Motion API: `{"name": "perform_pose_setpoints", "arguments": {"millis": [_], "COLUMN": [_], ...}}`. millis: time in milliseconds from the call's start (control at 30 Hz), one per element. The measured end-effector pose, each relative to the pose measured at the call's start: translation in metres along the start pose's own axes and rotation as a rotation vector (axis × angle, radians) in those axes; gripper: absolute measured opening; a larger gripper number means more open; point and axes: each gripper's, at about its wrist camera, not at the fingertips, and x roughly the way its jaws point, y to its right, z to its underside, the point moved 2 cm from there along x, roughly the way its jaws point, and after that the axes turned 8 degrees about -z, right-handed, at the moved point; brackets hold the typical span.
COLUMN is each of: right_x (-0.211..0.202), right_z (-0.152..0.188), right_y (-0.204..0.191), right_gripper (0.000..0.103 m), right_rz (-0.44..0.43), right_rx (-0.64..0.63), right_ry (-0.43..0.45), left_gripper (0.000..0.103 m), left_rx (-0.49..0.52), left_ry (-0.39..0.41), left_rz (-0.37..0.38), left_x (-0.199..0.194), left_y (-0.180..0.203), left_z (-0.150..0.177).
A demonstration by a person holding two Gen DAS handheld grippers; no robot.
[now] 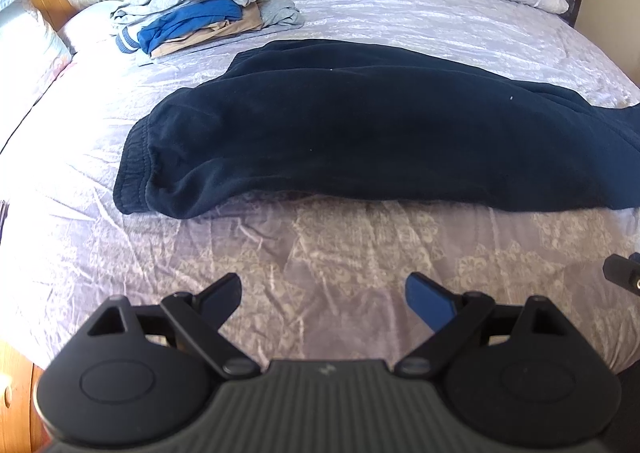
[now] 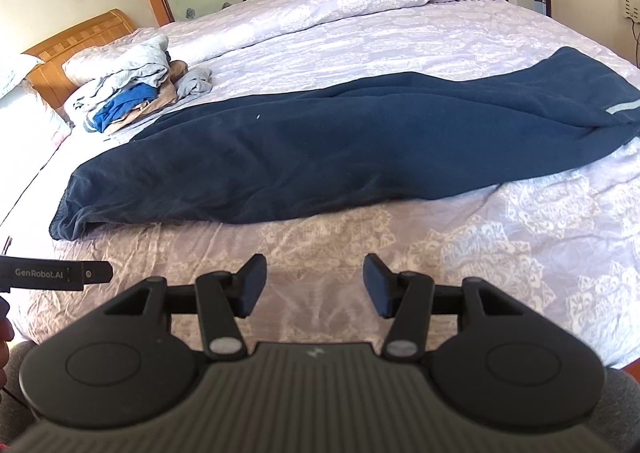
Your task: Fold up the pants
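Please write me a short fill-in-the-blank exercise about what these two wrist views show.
1. The navy pants lie stretched out on the ____.
2. The jaws of the left gripper and the right gripper are both ____.
3. The pile of folded clothes sits beyond the pants' ____ end.

Missing words: bed; open; waistband

My left gripper (image 1: 323, 299): matte black ribbed body, two round side discs, grey pivot screws, blue finger pads (image 1: 430, 303). My right gripper (image 2: 315, 285): same build, silver screws, dark blue pads (image 2: 378, 285). White "GenRobot.AI" lettering shows on the left one's side.
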Motion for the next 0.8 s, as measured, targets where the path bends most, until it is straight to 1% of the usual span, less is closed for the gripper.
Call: {"name": "perform_pose_setpoints", "arguments": {"millis": [200, 300, 367, 467, 533, 600, 633, 700, 800], "right_x": [0.003, 0.003, 0.003, -0.002, -0.004, -0.007, -0.008, -0.012, -0.023], "right_z": [0.0, -0.002, -0.006, -0.014, -0.019, -0.021, -0.022, -0.025, -0.031], "right_y": [0.006, 0.015, 0.024, 0.045, 0.064, 0.081, 0.09, 0.106, 0.13], "right_gripper": [0.056, 0.056, 0.056, 0.056, 0.056, 0.057, 0.057, 0.057, 0.057], "right_rz": [-0.007, -0.014, -0.013, -0.007, -0.011, -0.011, -0.014, -0.008, 0.056], "right_rx": [0.036, 0.086, 0.128, 0.214, 0.299, 0.376, 0.409, 0.462, 0.524], "right_ry": [-0.014, -0.016, -0.011, 0.013, 0.029, 0.044, 0.052, 0.082, 0.146], "left_gripper": [0.092, 0.092, 0.092, 0.092, 0.092, 0.09, 0.088, 0.087, 0.086], "left_rx": [-0.019, -0.036, -0.073, -0.191, -0.328, -0.458, -0.515, -0.587, -0.677], "left_ry": [0.0, -0.004, -0.027, -0.084, -0.136, -0.171, -0.181, -0.196, -0.221], "left_rz": [-0.002, -0.001, 0.02, 0.097, 0.205, 0.316, 0.357, 0.396, 0.456], "left_x": [0.003, 0.007, 0.011, 0.021, 0.032, 0.044, 0.05, 0.062, 0.081], "left_y": [-0.008, -0.018, -0.032, -0.065, -0.095, -0.12, -0.13, -0.145, -0.159], "left_z": [-0.004, -0.008, -0.014, -0.024, -0.03, -0.032, -0.033, -0.035, -0.038]}}
